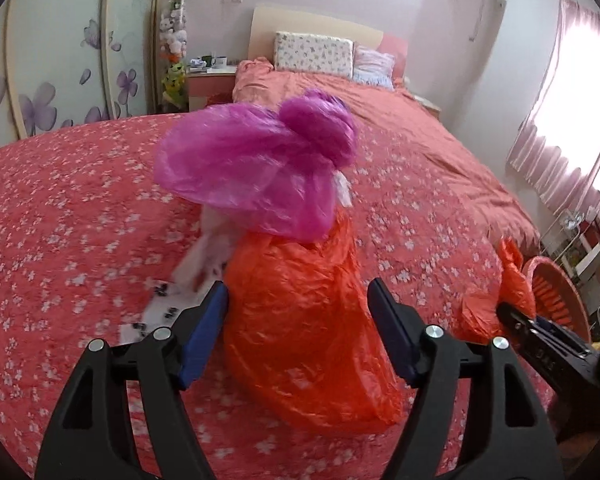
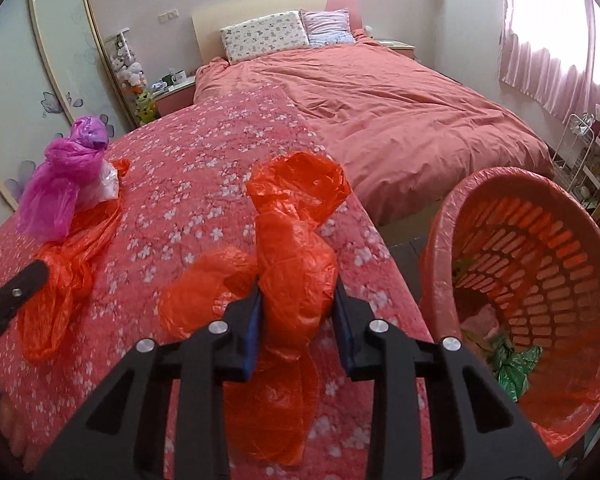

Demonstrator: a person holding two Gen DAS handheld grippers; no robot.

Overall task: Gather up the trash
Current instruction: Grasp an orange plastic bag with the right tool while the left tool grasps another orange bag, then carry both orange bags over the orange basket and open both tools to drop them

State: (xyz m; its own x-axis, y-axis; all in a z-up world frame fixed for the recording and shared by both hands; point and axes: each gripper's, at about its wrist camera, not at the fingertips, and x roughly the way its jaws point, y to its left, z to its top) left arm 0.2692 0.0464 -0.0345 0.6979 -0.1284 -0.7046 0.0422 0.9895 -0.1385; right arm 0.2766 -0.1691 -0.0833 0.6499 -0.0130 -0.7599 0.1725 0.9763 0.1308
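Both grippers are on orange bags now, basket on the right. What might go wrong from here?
1. The left gripper stands open around its orange bag; lifting now may leave it behind.
2. The magenta bag resting on top could tumble off.
3. The right gripper's loose orange bag trails low and may snag the basket rim.

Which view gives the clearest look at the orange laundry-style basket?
The right wrist view: the basket tips toward the camera, showing its slatted wall, plastic-lined rim and green and pink scraps inside. The left wrist view catches only a sliver of it at the right edge, behind the right gripper.
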